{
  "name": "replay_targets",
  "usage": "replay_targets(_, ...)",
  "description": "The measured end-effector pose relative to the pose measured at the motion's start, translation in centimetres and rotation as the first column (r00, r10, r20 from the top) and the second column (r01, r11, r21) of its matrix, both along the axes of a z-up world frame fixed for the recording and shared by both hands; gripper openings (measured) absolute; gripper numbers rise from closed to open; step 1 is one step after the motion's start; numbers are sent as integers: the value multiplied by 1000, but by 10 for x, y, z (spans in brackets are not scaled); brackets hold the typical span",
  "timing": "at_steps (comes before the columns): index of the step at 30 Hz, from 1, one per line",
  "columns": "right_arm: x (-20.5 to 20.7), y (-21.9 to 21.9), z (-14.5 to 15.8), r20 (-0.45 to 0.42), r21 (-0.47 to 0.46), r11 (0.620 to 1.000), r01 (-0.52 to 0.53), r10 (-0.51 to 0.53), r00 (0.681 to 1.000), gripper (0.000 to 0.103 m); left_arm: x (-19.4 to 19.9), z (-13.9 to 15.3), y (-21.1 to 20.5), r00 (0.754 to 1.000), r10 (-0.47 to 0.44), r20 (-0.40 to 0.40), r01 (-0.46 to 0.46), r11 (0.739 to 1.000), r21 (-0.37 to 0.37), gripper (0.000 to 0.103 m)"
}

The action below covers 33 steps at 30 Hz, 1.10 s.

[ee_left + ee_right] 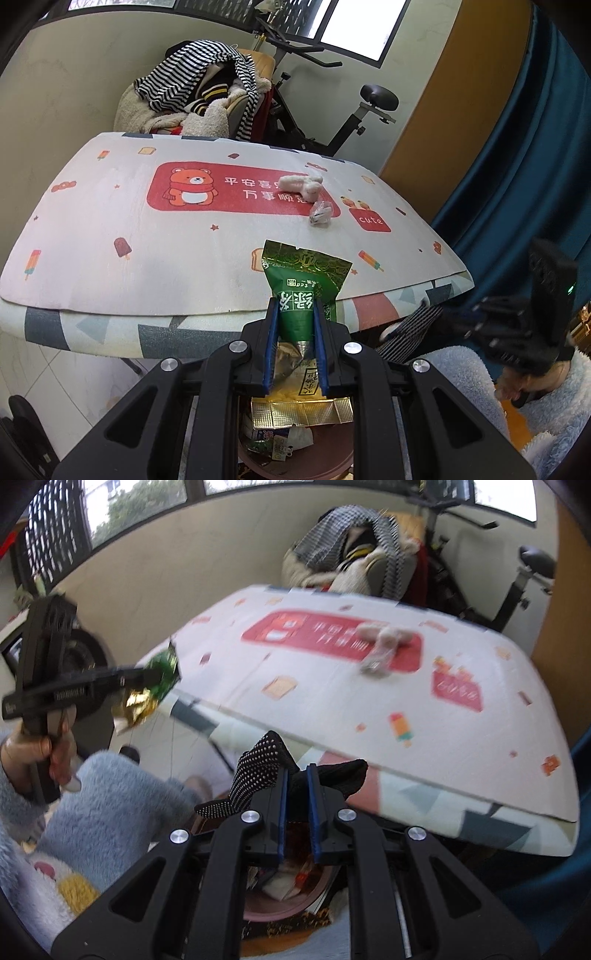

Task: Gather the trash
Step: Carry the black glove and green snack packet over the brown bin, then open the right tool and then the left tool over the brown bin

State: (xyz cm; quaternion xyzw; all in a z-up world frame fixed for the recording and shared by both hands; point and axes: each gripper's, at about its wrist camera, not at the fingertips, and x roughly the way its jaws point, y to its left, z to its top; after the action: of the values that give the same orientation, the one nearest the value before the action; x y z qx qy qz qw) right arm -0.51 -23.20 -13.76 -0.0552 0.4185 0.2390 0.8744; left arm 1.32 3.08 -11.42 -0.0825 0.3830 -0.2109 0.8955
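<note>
With the left gripper (pixel 295 314) clamped on a green foil tea packet (pixel 304 284) and the right gripper (pixel 297 786) pinching a black dotted sock (pixel 258 775), either may miss the pink plastic bin (pixel 280 910) if released off-centre.

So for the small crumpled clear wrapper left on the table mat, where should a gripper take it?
Across the crumpled clear wrapper's bunched middle, coming from above on the near side. It lies loose on the mat, just in front of the white plush toy, which crowds the far side.
</note>
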Motion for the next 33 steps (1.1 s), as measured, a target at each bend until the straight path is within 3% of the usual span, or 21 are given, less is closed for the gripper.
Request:
replay_targets(7, 9, 35, -55, -163, -36, 999, -8, 2, 987, 14, -5, -6, 8, 1000, 17, -15, -17, 1000, -15, 17)
replay_targets(13, 11, 46, -80, -218, -40, 999, 1, -10, 976, 15, -7, -13, 13, 999, 19, -27, -19, 1000, -8, 17)
replay_targets(17, 14, 47, -89, -227, -35, 999, 4, -12, 974, 21, -7, -15, 15, 999, 24, -31, -24, 1000, -18, 17)
replay_targets(20, 12, 47, -86, -198, -35, 999, -6, -1, 980, 50, -8, -16, 14, 1000, 10, -20, -11, 1000, -26, 17)
replay_targets(25, 7, 37, -76, -66, -58, 998, -10, 6, 998, 69, -15, -23, 6, 999, -46, 15, 47, 998, -33, 18)
replay_targets(28, 1, 33, -74, -3, -85, 996, -25, 25, 1000, 83, -23, -33, -3, 995, -90, 50, 90, 996, 1, 18)
replay_targets(33, -10, 18, -63, 105, -141, 988, -66, 81, 991, 95, -27, -58, -9, 990, -131, 46, 131, 991, 3, 18)
